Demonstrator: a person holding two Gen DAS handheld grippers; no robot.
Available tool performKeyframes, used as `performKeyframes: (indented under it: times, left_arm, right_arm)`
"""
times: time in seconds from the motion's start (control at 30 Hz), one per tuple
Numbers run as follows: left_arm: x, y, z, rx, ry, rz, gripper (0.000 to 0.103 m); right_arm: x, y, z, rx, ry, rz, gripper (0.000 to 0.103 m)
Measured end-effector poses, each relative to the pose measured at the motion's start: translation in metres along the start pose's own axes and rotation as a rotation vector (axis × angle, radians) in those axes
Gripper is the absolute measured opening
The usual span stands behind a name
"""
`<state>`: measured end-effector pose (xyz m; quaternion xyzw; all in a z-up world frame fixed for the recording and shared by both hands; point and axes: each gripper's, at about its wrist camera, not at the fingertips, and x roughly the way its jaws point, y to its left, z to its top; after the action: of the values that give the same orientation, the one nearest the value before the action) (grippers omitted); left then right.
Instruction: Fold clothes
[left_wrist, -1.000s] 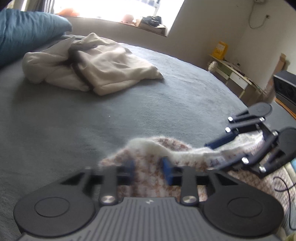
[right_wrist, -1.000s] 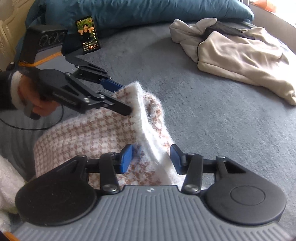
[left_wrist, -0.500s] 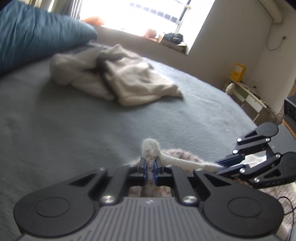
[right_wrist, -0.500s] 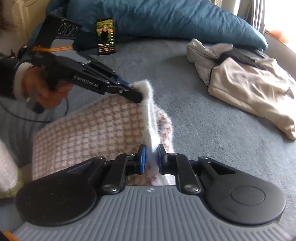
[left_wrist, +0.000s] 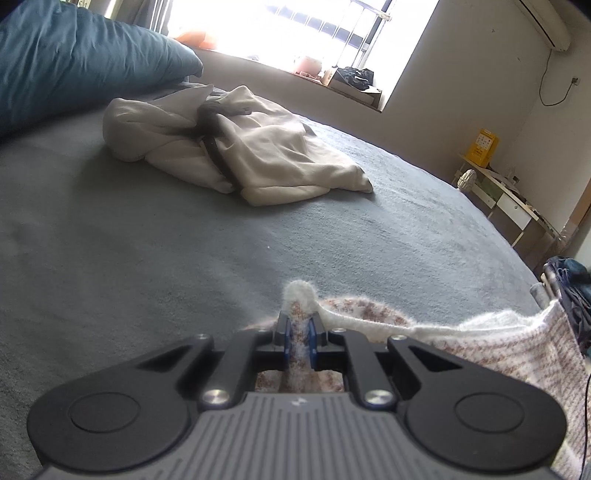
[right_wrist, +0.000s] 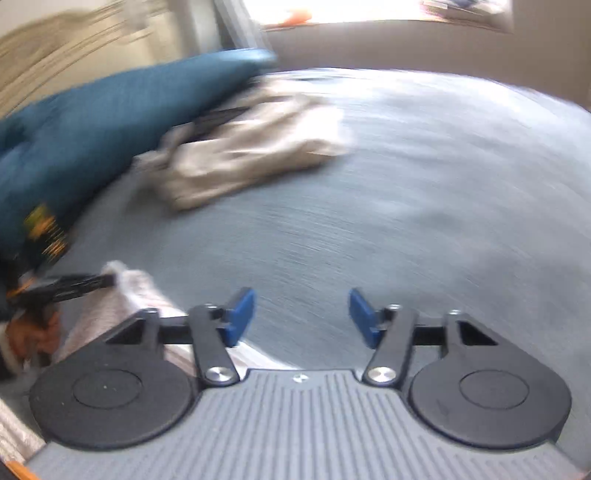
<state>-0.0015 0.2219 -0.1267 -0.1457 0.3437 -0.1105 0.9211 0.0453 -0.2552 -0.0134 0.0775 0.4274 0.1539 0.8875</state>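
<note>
Left gripper (left_wrist: 299, 341): blue pads pinched together on a fold of the fuzzy pink-and-white knit garment (left_wrist: 509, 343), white fluffy hem poking up past the tips. From that clamp the garment trails off to the gripper's right and back under its body, lying on the grey bedspread (left_wrist: 147, 266).

Right gripper (right_wrist: 302, 317): jaws opening, blue pads set wide, only bare bedspread between them. View badly smeared. To its left, close by, the garment's edge sits bunched at the tips of the left gripper, a hand (right_wrist: 31, 332) behind it.

Ahead of both grippers, well apart: a crumpled beige garment (left_wrist: 236, 151) with dark trim. Beyond that, to the left, a teal pillow (left_wrist: 74, 70). Far ahead, a bright window (left_wrist: 295, 33); to the far right of the left gripper, a low shelf (left_wrist: 513, 203) by the wall.
</note>
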Motion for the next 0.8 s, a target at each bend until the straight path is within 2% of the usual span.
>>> performKeyframes:
  times: [0.03, 0.07, 0.13, 0.2, 0.27, 0.3, 0.37, 0.43, 0.57, 0.63, 0.67, 0.73, 0.8]
  left_arm:
    - [0.001, 0.0, 0.0, 0.002, 0.0, 0.003, 0.01]
    - [0.001, -0.001, 0.0, 0.002, 0.001, 0.008, 0.011]
    - [0.002, -0.004, 0.0, 0.008, 0.001, 0.019, 0.011]
    - [0.001, -0.006, 0.0, 0.016, -0.002, 0.031, 0.01]
    - [0.0, -0.008, 0.0, 0.011, -0.011, 0.039, 0.01]
    - [-0.002, -0.009, 0.0, 0.007, -0.016, 0.038, 0.01]
    - [-0.002, -0.011, 0.003, 0.006, -0.023, 0.037, 0.01]
    - [0.003, -0.013, 0.004, 0.012, -0.015, 0.038, 0.01]
    - [0.014, -0.016, 0.003, 0.042, 0.016, 0.062, 0.011]
    - [0.016, -0.018, 0.003, 0.062, 0.021, 0.069, 0.013]
    - [0.015, -0.018, 0.003, 0.07, 0.019, 0.077, 0.016]
    - [0.013, -0.016, 0.004, 0.069, 0.006, 0.094, 0.038]
    - [0.006, -0.01, 0.005, 0.04, -0.02, 0.117, 0.048]
  right_arm:
    - [-0.009, -0.02, -0.01, 0.057, 0.004, -0.031, 0.075]
    - [-0.011, -0.036, -0.022, 0.12, 0.014, -0.042, 0.076]
    - [-0.003, -0.058, -0.043, 0.235, 0.048, 0.007, 0.076]
    - [0.005, -0.067, -0.059, 0.31, 0.055, 0.101, 0.074]
    - [0.007, -0.059, -0.064, 0.267, 0.042, 0.123, 0.046]
    - [0.007, -0.054, -0.067, 0.241, 0.036, 0.129, 0.004]
    - [0.004, -0.05, -0.07, 0.212, 0.004, 0.138, 0.005]
    - [0.0, -0.061, -0.072, 0.26, -0.035, 0.137, 0.005]
    - [0.016, -0.078, -0.085, 0.339, -0.035, 0.124, 0.005]
    - [0.028, -0.081, -0.091, 0.377, -0.019, 0.11, 0.009]
    - [0.032, -0.084, -0.094, 0.406, -0.013, 0.106, 0.01]
    - [0.018, -0.084, -0.091, 0.415, -0.033, 0.087, 0.017]
    - [0.002, -0.083, -0.087, 0.418, -0.056, 0.066, 0.021]
